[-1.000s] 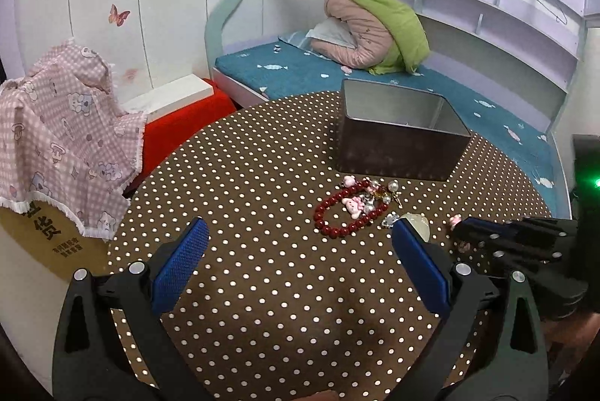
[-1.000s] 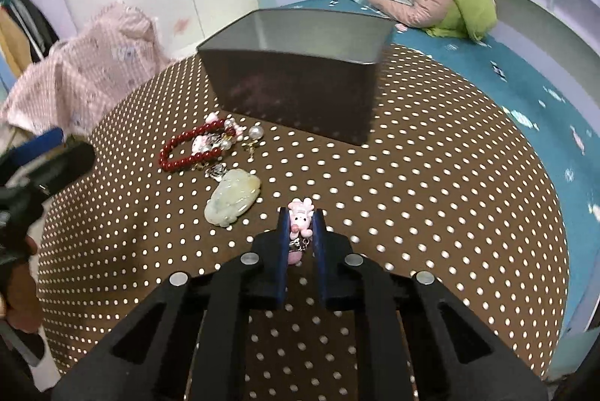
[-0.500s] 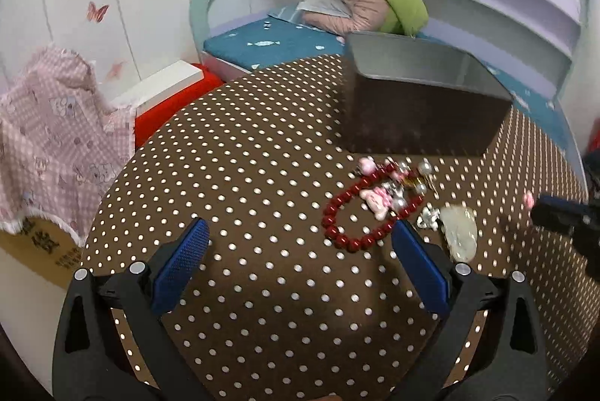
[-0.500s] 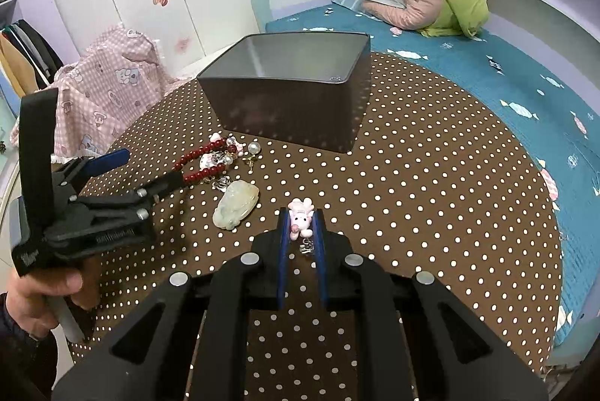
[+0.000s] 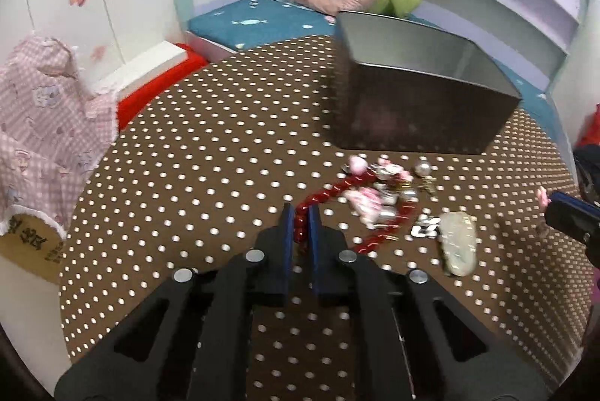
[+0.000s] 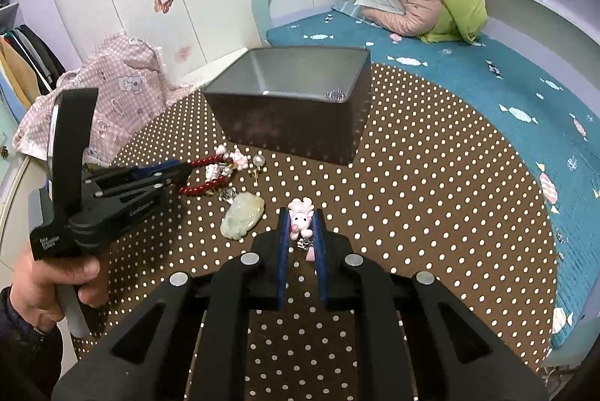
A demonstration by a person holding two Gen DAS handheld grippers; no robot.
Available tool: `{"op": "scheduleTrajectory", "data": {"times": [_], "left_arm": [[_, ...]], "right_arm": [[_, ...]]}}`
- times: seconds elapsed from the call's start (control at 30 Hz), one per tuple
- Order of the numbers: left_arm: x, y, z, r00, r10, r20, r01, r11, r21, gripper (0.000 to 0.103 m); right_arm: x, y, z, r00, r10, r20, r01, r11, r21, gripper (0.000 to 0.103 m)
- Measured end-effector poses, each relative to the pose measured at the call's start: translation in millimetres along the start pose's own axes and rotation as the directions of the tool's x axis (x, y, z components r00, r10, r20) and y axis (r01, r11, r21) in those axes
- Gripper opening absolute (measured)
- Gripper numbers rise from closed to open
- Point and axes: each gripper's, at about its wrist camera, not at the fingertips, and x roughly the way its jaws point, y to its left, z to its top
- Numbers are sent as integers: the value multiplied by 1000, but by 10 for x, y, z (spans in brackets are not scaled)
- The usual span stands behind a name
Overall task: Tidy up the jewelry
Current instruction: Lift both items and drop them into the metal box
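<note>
My left gripper [image 5: 300,213] is shut on the near end of a red bead bracelet [image 5: 330,193] that lies on the dotted table; it also shows in the right wrist view [image 6: 183,172]. My right gripper [image 6: 302,217] is shut on a pink pig charm [image 6: 300,217] and holds it above the table; it also shows at the right edge of the left wrist view [image 5: 551,210]. A pale jade pendant [image 5: 457,243] and a cluster of small pink and silver trinkets [image 5: 386,183] lie by the bracelet. An open dark metal box [image 6: 292,108] stands behind them.
The round table has a brown white-dotted cloth [image 6: 431,198]. A pink checked cloth [image 5: 41,123] hangs over something to the left. A teal bed [image 6: 487,71] with a pink and green bundle [image 6: 423,0] lies behind the table.
My left gripper went from wide open to shut on the bracelet after moving in toward it. My right gripper has lifted the pig charm higher above the table.
</note>
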Motion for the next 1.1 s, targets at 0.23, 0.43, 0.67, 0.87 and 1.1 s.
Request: {"op": "scheduleTrajectory", "data": {"times": [0.23,0.43,0.67,0.87,1.1], "left_arm": [[-373,17,99,994,-68,90,69,998,-2,7],[-812,-65,229,979,-108,172,100,993,56,7],[-1267,-129,437,957,-134,259,113,989,97,7],[-1548,-167,697,932,-160,325,125,984,129,7],[-1609,-349,1144,912,-215,348,171,973,153,7]], "right_arm": [[-197,21,137,999,-3,49,4,1000,-22,11],[-373,102,296,995,-5,100,11,998,-58,11],[-568,254,553,986,4,165,15,994,-108,11],[-649,313,840,976,17,218,14,990,-140,11],[-549,293,1227,974,25,225,11,987,-157,11]]}}
